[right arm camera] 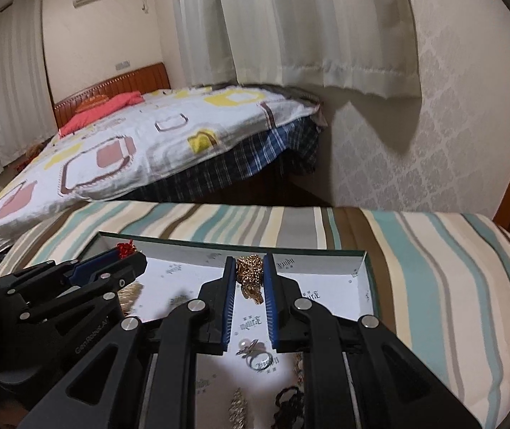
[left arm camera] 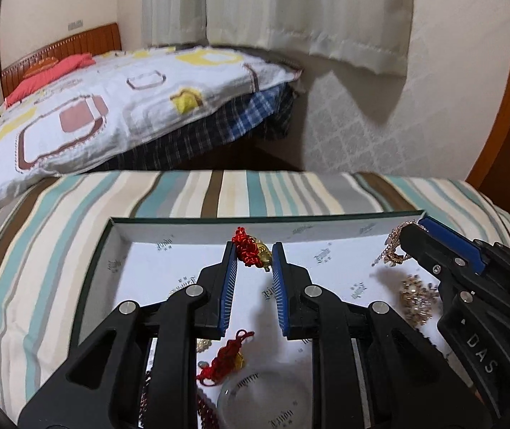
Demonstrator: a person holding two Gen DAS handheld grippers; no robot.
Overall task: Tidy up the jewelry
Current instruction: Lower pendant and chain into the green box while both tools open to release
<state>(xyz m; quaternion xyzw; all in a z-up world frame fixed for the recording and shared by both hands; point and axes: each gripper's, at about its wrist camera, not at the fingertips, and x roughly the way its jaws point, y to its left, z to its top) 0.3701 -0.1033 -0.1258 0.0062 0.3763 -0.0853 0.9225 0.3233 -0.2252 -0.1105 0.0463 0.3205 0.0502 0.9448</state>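
A shallow white box lid (left arm camera: 190,230) lies on a striped bedcover and holds jewelry. My left gripper (left arm camera: 253,246) is open over it, its jaws on either side of a red knotted charm with a gold piece (left arm camera: 251,250). A second red knot charm (left arm camera: 228,355) lies below the fingers. My right gripper (right arm camera: 249,262) is open, its jaws on either side of a gold chain (right arm camera: 251,275) at the far wall of the lid (right arm camera: 308,252). A pearl earring and ring (right arm camera: 255,352) lie under it. The right gripper also shows in the left wrist view (left arm camera: 412,227) beside the gold chain (left arm camera: 392,248).
A gold brooch (left arm camera: 417,302), a clear glass dish (left arm camera: 255,404) and dark beads (left arm camera: 204,411) lie in the lid. The striped bedcover (right arm camera: 433,286) drops off at the right. A second bed with a patterned quilt (left arm camera: 112,107) lies beyond, curtains and wall behind.
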